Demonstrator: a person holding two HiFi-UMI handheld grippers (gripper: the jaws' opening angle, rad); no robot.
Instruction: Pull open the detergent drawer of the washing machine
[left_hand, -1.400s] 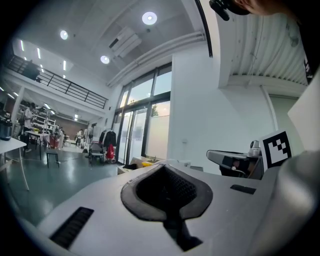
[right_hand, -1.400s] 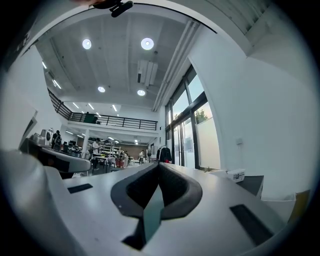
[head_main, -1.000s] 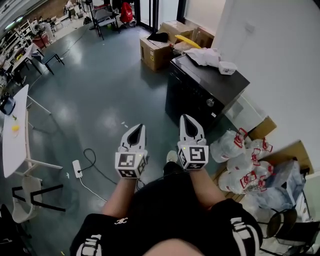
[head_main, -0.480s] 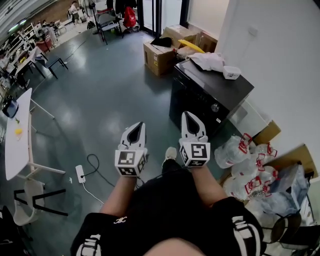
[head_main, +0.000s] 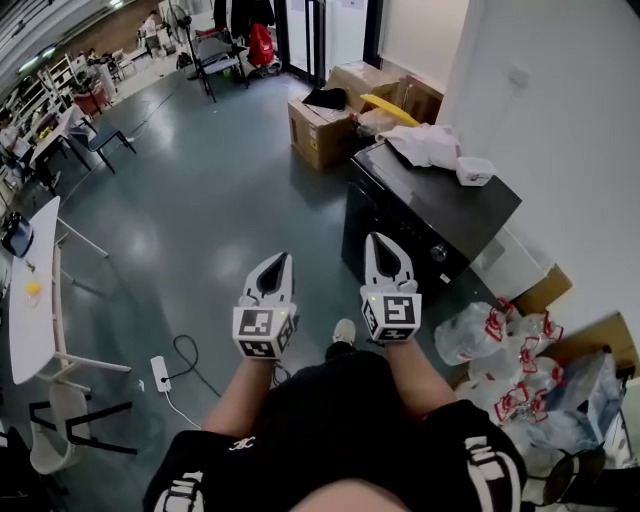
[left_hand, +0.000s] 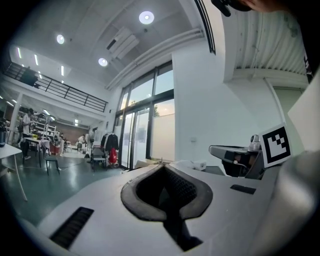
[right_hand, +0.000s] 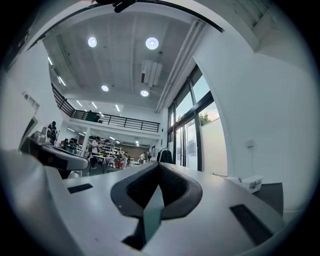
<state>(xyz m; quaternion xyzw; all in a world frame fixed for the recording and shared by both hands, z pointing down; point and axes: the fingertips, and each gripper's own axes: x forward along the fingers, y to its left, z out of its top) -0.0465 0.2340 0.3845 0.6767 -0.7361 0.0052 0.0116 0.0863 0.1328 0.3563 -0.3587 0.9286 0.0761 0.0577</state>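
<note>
L tool (head_main: 277, 262), R tool (head_main: 378, 241) closed, washer (head_main: 440, 196) edge ahead-right, wide floor (head_main: 200, 200) left

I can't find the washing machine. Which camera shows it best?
The head view: the whole black washing machine stands by the wall, front and top showing. The right gripper view catches only a corner of its top; the left gripper view shows hardly any.

Head view steeply down, washing machine (head_main: 430, 215) right of centre, gripper views level, low, sharing far glass doors (left_hand: 145, 135).
</note>
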